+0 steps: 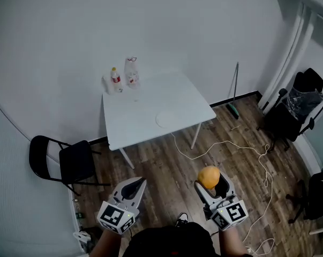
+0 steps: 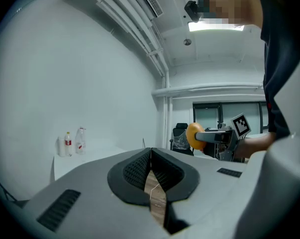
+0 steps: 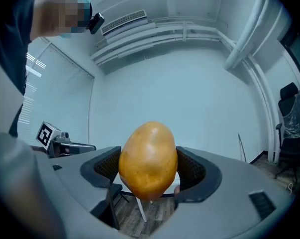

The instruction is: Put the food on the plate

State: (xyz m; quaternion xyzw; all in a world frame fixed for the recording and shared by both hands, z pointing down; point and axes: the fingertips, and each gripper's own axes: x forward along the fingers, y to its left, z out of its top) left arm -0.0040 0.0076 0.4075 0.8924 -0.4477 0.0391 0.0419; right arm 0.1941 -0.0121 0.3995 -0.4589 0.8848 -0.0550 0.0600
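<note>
Potato (image 3: pixel 148 159) sits pinched in the right gripper (image 1: pixel 210 182); the left gripper (image 2: pixel 150 169) is pressed together, empty. Carrying step, I'd judge; next it must reach the plate (image 1: pixel 166 119) on the table (image 1: pixel 129 122), well apart.

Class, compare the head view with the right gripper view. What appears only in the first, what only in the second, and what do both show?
Only the head view shows the plate, the bottles and the cable on the floor. Only the right gripper view shows the air-conditioning unit high on the wall. Both show the orange food clamped in the right hand-held gripper, and the left hand-held gripper beside it.
</note>
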